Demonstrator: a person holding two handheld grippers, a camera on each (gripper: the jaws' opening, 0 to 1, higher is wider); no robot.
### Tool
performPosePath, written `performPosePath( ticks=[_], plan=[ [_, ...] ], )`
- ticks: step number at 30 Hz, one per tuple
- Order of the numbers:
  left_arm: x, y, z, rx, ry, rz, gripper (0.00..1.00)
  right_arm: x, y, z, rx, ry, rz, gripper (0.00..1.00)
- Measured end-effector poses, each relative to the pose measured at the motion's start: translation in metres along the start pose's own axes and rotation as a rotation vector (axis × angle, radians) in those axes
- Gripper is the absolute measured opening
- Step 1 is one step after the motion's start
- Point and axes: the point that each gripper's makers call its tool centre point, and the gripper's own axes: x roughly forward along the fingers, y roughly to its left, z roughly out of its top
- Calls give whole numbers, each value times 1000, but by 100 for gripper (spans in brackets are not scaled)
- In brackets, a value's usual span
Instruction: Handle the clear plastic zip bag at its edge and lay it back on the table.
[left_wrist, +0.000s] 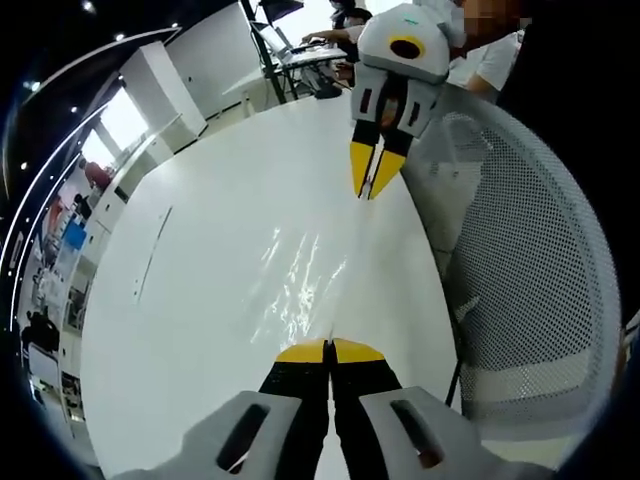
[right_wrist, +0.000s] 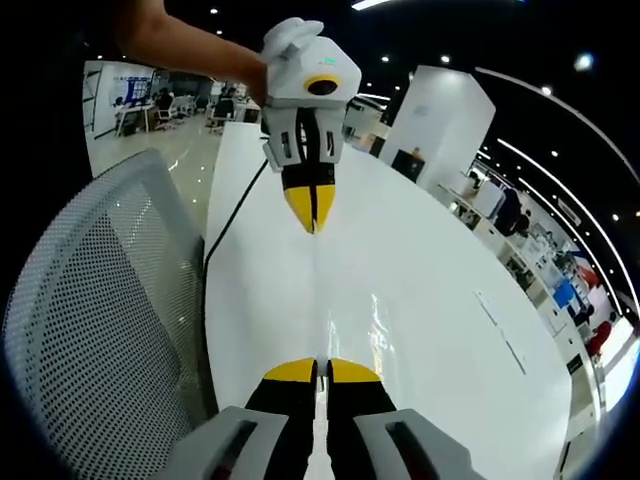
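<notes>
clear zip bag (left_wrist: 300, 280) taut between left gripper (left_wrist: 329, 347) and right gripper (right_wrist: 321, 366)

A white mesh-backed chair (left_wrist: 530, 270) was seen just beside the bench (left_wrist: 200, 300), which was white. White pillars (right_wrist: 440, 125) and distant office desks (right_wrist: 150, 105) were seen beyond.

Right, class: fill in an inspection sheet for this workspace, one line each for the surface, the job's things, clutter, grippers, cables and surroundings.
Surface: white table, glossy.
Job's things: clear zip bag stretched between both grippers, over the table.
Clutter: nothing seen.
Grippers: left gripper shut on the bag's near edge; right gripper shut on its far edge.
Cables: thin dark cable along the table edge.
Surroundings: white mesh chair beside the table; open office with desks behind.
</notes>
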Motion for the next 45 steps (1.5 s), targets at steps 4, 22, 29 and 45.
performPosePath(
  ticks=[4,22,29,45],
  plan=[
    [1,-4,2,12,1,-11,0,0,2,-2,2,12,10,0],
    [12,-15,12,83,0,-14,0,-6,2,24,71,-66,46,9],
    [13,-15,15,90,-6,-11,0,-5,-6,26,69,-66,34,7],
    [14,-17,25,57,-40,-10,0,13,2,13,81,-20,62,5]
  ],
)
